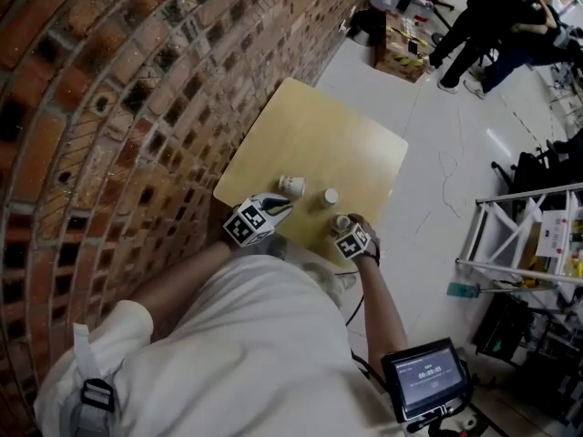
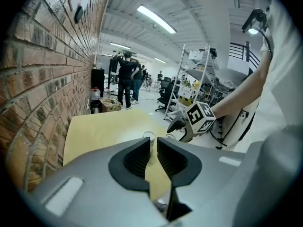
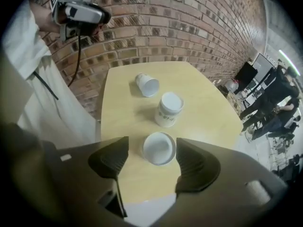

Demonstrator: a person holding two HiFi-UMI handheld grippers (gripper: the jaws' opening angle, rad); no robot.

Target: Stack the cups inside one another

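White cups, three of them, sit on the pale table, none yet nested. Take the middle cup as the marker: it stands upright, mouth up, so it looks ready to receive another or to be dropped into one. Just on the wall side of it lies the tipped cup, on its side with its open mouth turned toward the person. It would need righting before it can stack. On the person's side of the middle cup, near it but apart, stands the near cup, also mouth up.

The right gripper hangs steeply over that near cup, its fingers spread wide with the cup between them. A gap shows on one side. The other finger is very close to the rim, but I see no squeeze, so I judge this to be lining up for a grasp across the cup, wide enough to clear it on the way down.

The left gripper sits on the tipped cup's side of the middle cup, a little nearer the person. Its fingers are drawn almost together, leaving only a thin slit with nothing in it. That fits a hand held out of the way — perhaps placed to deal with the tipped cup next.
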